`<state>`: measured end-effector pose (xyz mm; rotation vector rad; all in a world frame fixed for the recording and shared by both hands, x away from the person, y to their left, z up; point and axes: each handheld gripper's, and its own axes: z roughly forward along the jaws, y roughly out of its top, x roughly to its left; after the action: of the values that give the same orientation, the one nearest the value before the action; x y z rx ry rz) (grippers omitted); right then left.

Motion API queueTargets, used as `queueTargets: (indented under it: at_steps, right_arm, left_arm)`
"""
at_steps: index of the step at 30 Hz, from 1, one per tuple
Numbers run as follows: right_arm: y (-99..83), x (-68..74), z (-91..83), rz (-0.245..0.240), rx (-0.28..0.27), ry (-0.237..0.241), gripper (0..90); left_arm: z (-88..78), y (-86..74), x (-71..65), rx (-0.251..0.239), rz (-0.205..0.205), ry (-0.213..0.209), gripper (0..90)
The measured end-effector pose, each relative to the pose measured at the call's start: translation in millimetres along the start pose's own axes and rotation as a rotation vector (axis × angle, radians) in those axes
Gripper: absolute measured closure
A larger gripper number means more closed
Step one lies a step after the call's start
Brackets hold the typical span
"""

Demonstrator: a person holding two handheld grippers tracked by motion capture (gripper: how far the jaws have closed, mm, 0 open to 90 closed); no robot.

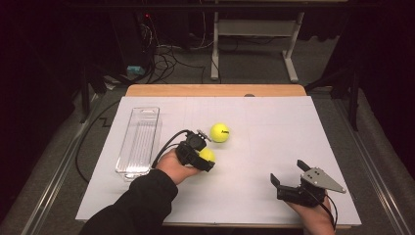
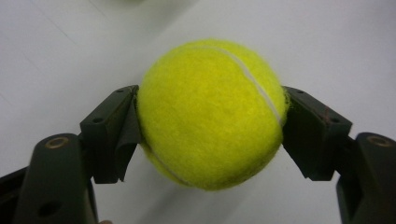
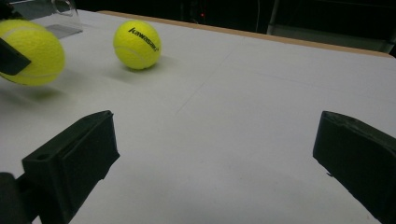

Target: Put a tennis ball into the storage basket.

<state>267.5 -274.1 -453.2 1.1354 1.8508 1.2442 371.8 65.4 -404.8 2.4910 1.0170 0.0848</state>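
Left gripper [image 1: 203,157] clamped on fuzzy yellow tennis ball [image 2: 210,114], apparently lifted just off white table sheet [image 1: 274,142]. Second yellow tennis ball [image 1: 219,132] lay loose nearby; clear plastic oblong tray [image 1: 138,141] sat empty, so probably nothing binned yet. Right gripper [image 1: 288,177] hovered wide open, holding nothing.

Ball [image 3: 29,51] cut off at the right gripper view's left edge; clear tray [image 3: 51,14] cropped at top.
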Motion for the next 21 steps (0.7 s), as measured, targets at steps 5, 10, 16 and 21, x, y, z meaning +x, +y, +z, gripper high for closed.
queueTargets:
  at_steps: [5,10,16,21]
  right_arm:
    - [-0.2,0.6,0.1,0.002,0.003,0.0,0.0]
    - [-0.1,0.8,0.1,0.002,0.002,0.002,0.0]
    - [-0.1,1.1,0.1,0.001,0.001,0.004,0.0]
    - [-0.1,1.2,-0.1,0.003,0.0,0.005,0.0]
  left_arm:
    - [-11.0,-7.8,0.6,0.039,0.014,-0.003,26.4]
    - [-15.0,-13.3,1.7,0.096,0.02,0.003,26.4]
    - [-17.2,-18.5,5.9,0.15,0.015,0.003,26.4]
    - [-24.2,-20.7,9.0,0.183,0.009,-0.009,26.4]
